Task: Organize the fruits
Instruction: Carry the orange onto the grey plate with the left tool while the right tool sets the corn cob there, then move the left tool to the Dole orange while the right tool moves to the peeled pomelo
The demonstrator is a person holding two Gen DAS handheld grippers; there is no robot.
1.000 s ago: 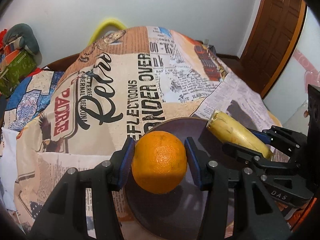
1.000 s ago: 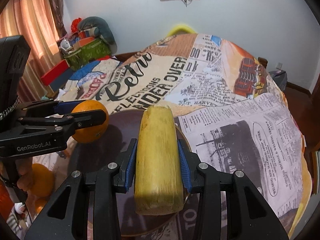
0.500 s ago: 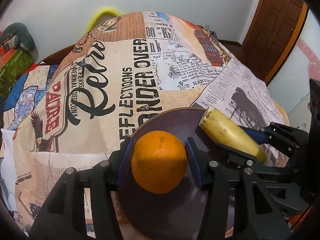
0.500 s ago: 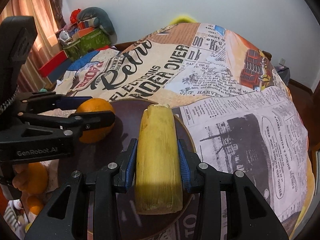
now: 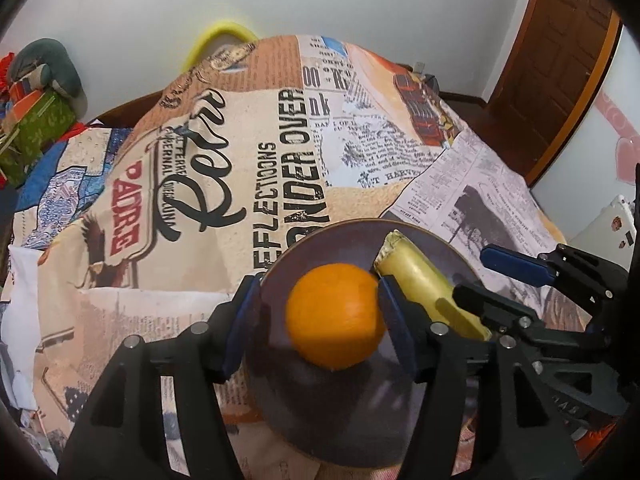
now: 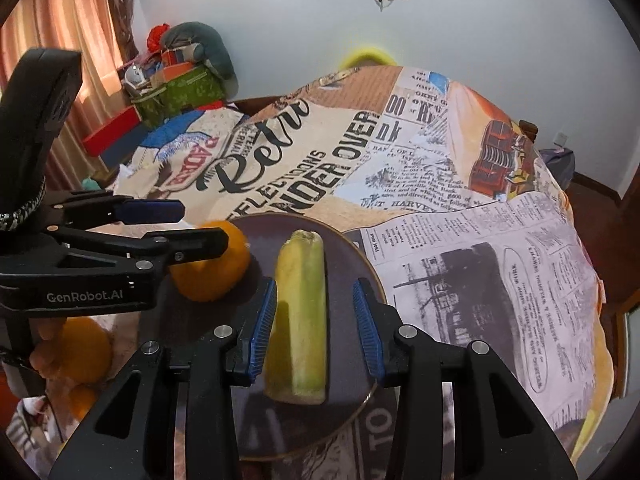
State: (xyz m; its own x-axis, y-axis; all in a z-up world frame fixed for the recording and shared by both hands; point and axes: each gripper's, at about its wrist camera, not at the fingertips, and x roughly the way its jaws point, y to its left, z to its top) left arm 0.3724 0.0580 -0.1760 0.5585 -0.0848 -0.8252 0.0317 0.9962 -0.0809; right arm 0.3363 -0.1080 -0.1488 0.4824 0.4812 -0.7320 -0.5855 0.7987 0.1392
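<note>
Sitting on the dark plate: orange between the left tongs, just opened, and banana piece lying lengthwise between the right tongs (both spread, nothing clamped).

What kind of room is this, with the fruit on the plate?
Probably a bedroom at home. The plate sits on what looks like a bed under a newspaper-print cover, with a wooden door in the corner, curtains at a window and piled belongings by the wall.

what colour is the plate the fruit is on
Dark brownish purple plate, clearest in the right wrist view.
</note>
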